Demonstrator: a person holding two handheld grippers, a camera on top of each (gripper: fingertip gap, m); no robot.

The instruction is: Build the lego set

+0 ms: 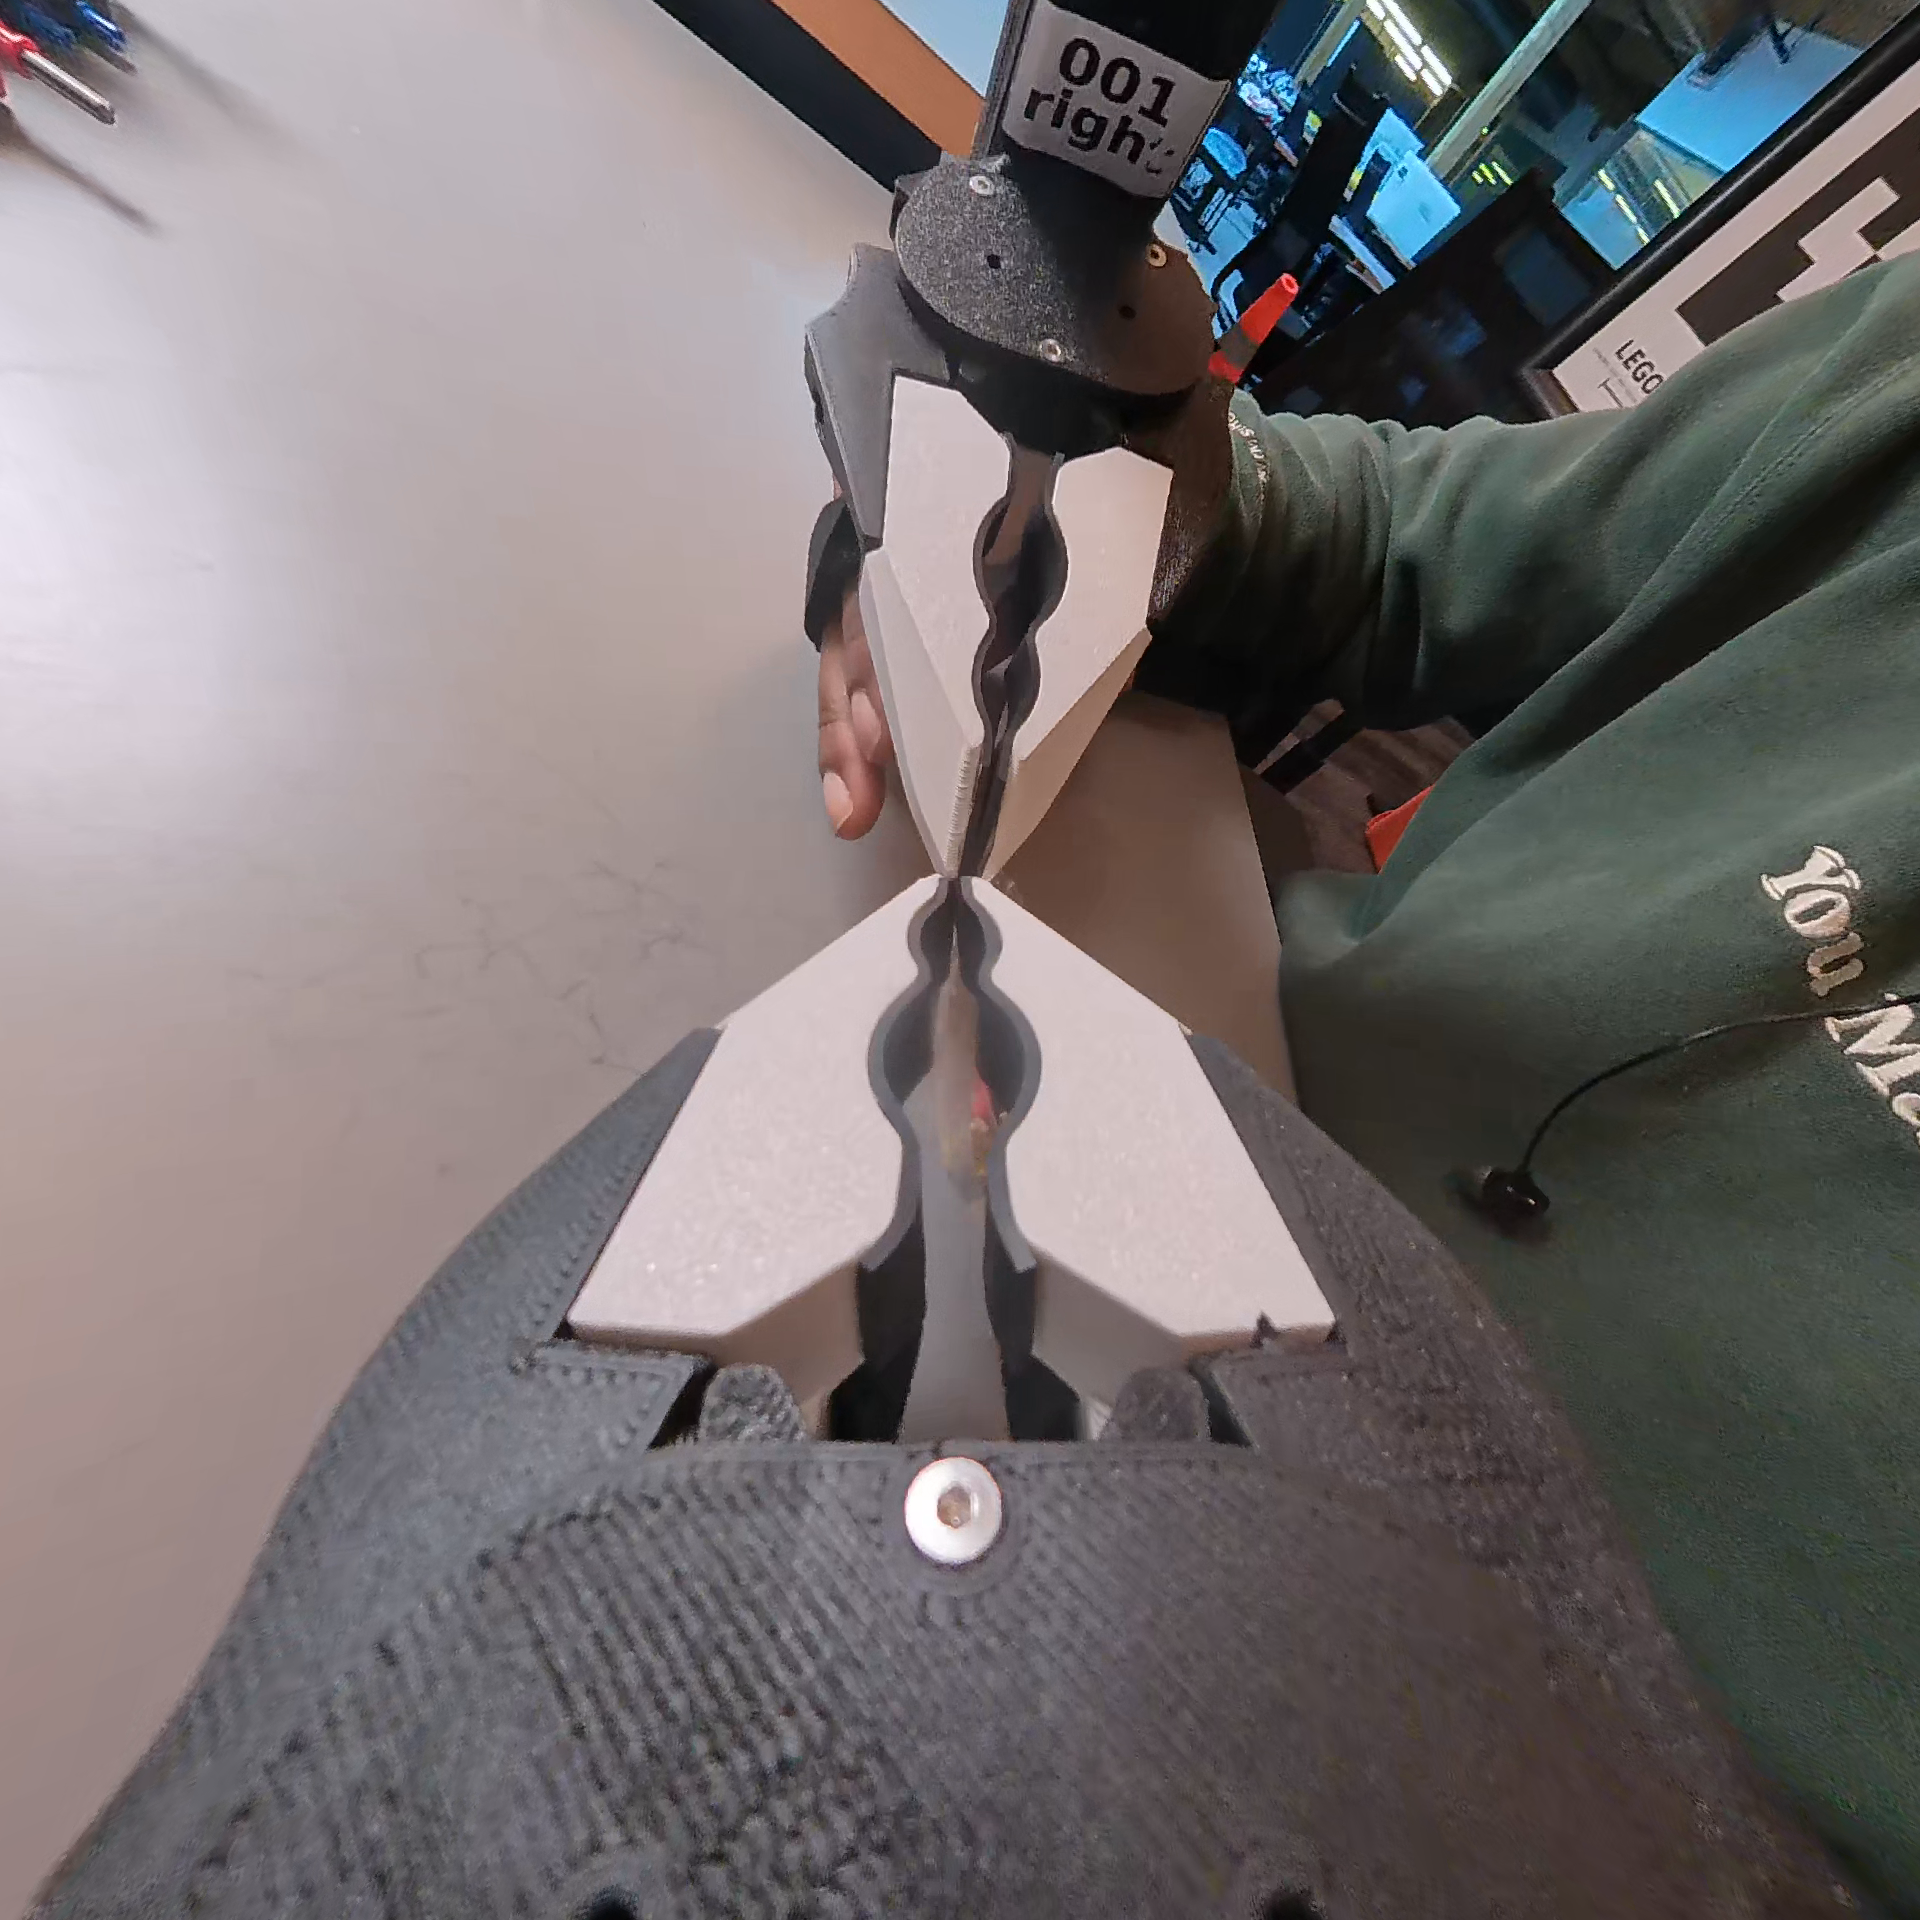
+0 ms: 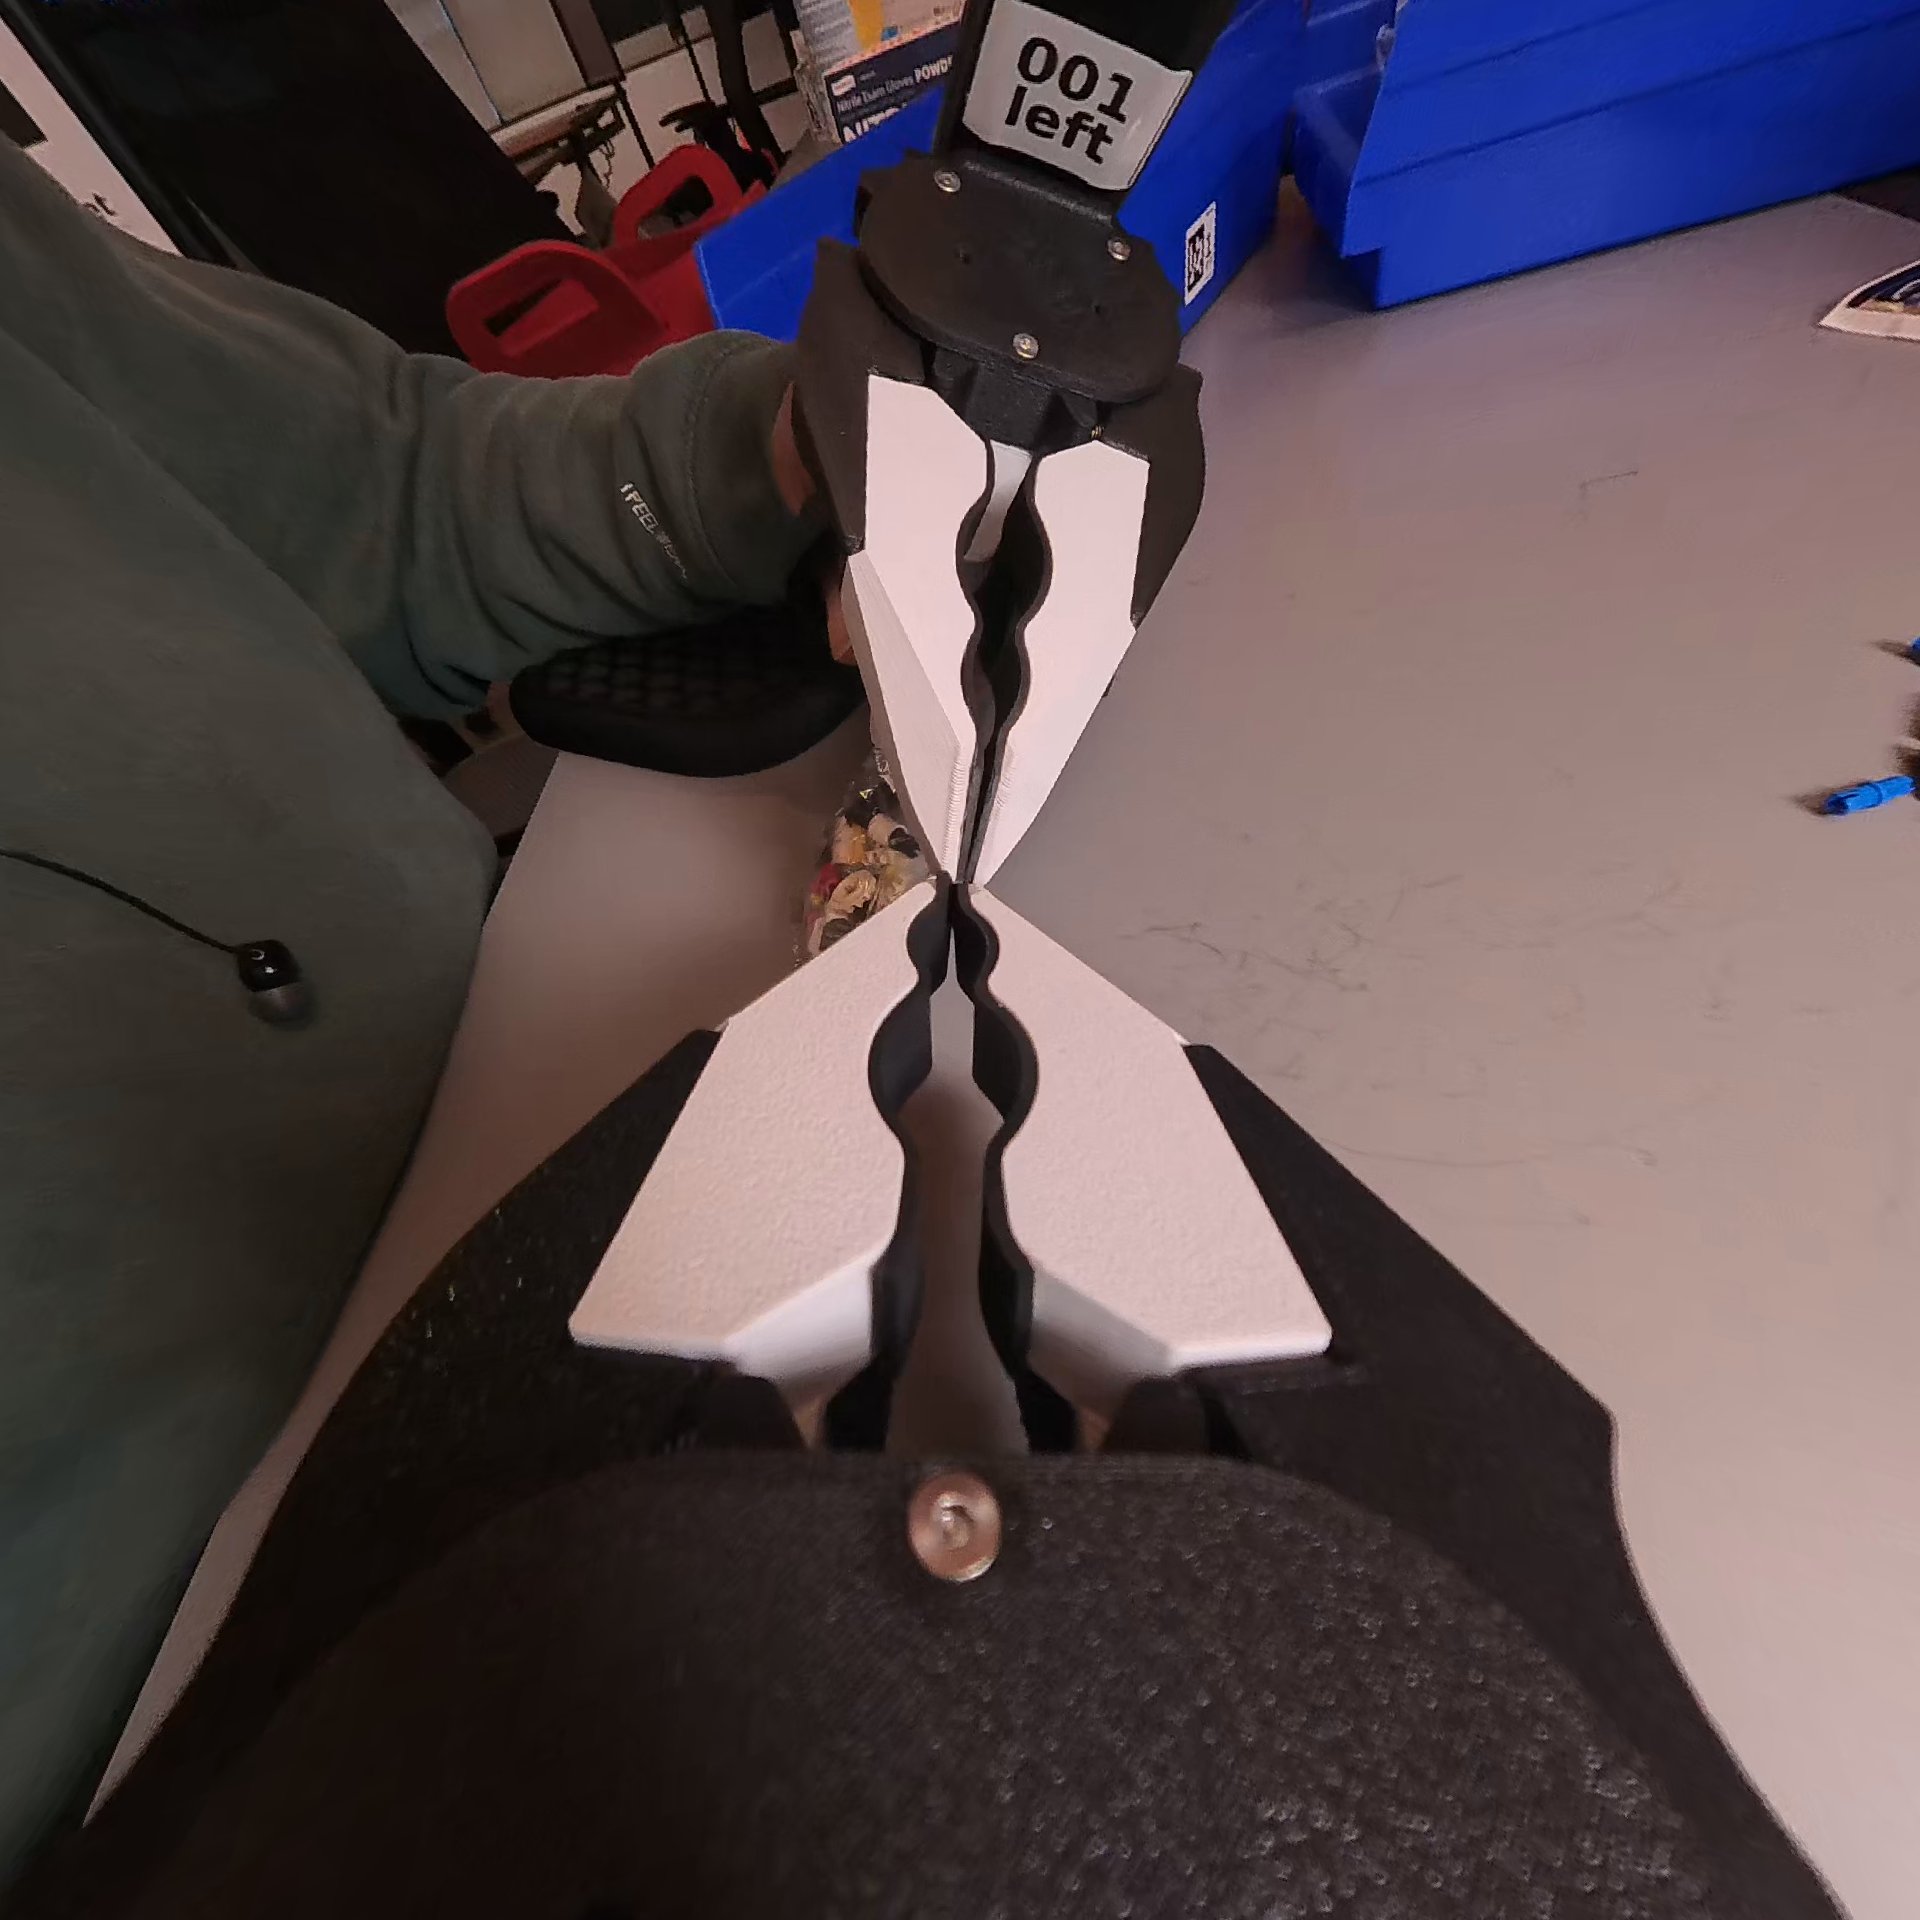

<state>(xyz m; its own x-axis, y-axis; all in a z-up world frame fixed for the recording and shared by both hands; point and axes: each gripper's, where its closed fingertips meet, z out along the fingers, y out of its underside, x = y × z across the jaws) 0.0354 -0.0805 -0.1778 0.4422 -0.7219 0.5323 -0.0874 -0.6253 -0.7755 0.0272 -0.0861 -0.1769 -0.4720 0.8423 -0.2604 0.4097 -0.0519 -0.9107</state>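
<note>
My left gripper (image 1: 954,881) and my right gripper (image 2: 951,883) meet tip to tip above the grey table (image 1: 364,727), near its edge, and both are shut. A clear plastic bag of small mixed-colour lego pieces (image 2: 860,862) hangs just below the meeting tips. It also shows through the gap of the left fingers (image 1: 971,1117). Both tips seem to pinch its top edge, though the pinch itself is hidden. The right gripper (image 1: 971,857) faces me in the left wrist view, the left gripper (image 2: 971,868) in the right wrist view.
Blurred red and blue lego parts (image 1: 52,52) lie at the far corner. A blue lego piece (image 2: 1860,798) lies to the right. Blue bins (image 2: 1558,156) and a printed sheet (image 2: 1881,301) stand beyond. The person's green sleeves (image 1: 1558,623) flank the table edge. Both grippers' tips are close together, under 4 cm apart. Left tips and right tips are each some 20 cm from the blue lego piece (image 2: 1860,798).
</note>
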